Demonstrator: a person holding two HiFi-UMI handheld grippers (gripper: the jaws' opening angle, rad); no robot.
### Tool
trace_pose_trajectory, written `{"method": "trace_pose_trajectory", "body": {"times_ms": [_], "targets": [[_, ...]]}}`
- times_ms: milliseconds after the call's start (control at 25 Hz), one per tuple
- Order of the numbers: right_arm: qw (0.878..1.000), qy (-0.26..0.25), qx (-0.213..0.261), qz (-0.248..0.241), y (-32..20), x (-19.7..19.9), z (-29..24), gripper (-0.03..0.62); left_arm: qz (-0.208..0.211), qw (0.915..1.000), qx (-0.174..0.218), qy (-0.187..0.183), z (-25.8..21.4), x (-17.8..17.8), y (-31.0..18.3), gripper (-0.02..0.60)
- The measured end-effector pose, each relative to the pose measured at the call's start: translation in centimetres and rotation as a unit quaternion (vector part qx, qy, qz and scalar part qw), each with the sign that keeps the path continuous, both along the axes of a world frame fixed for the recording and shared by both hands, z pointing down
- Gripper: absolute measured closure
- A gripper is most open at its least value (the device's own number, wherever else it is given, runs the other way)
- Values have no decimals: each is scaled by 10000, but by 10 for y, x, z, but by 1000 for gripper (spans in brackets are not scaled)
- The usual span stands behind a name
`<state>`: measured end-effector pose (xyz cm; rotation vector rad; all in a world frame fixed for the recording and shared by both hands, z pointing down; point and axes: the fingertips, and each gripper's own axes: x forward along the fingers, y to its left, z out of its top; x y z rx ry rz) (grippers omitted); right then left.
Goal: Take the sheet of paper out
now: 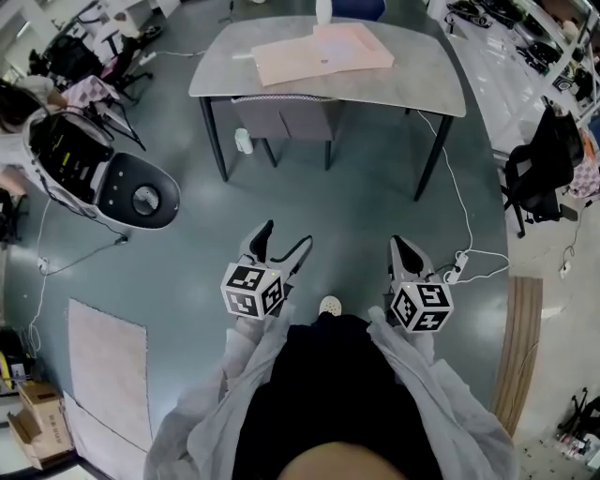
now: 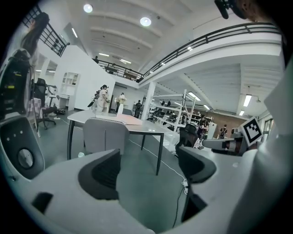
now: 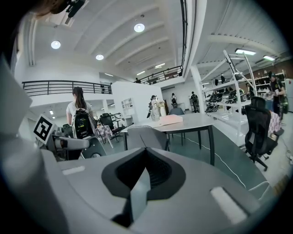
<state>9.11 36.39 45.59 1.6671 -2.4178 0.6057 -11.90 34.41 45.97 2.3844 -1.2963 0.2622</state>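
Note:
A pink folder with paper (image 1: 323,53) lies flat on the grey table (image 1: 422,84) far ahead of me; it also shows as a pale pink slab (image 2: 129,120) in the left gripper view and as a pink slab (image 3: 170,119) in the right gripper view. My left gripper (image 1: 285,240) hovers over the floor well short of the table, its jaws open with nothing between them. My right gripper (image 1: 404,249) is beside it at the same distance, jaws shut and empty.
A grey chair (image 1: 286,117) is tucked under the table. A white machine (image 1: 98,173) stands on the floor at the left. Cables (image 1: 464,258) run across the floor at the right, near a black office chair (image 1: 544,169). A white bottle (image 1: 323,11) stands at the table's far edge.

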Motion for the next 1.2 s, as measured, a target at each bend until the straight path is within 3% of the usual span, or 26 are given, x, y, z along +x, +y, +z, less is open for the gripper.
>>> {"method": "trace_pose_trajectory", "body": {"times_ms": [160,480,680,1200], "targets": [[9999,-12,-25,-131,-9,-6,5,583,-205,9996,72,166,2,-2,-9,-15],[9996,-106,-90,-257,-10,-20,6,583,-108,9997,199,-13,-1,-8,-2,-21],[9992,-85,-154,-366,-26,-27,11,583,-4,9999,44,-117,12,-5,-15,-15],[9998,-62,-149,-152,-146,-3,5,583,158,9998,112,64,0,22,-148,-8]]}}
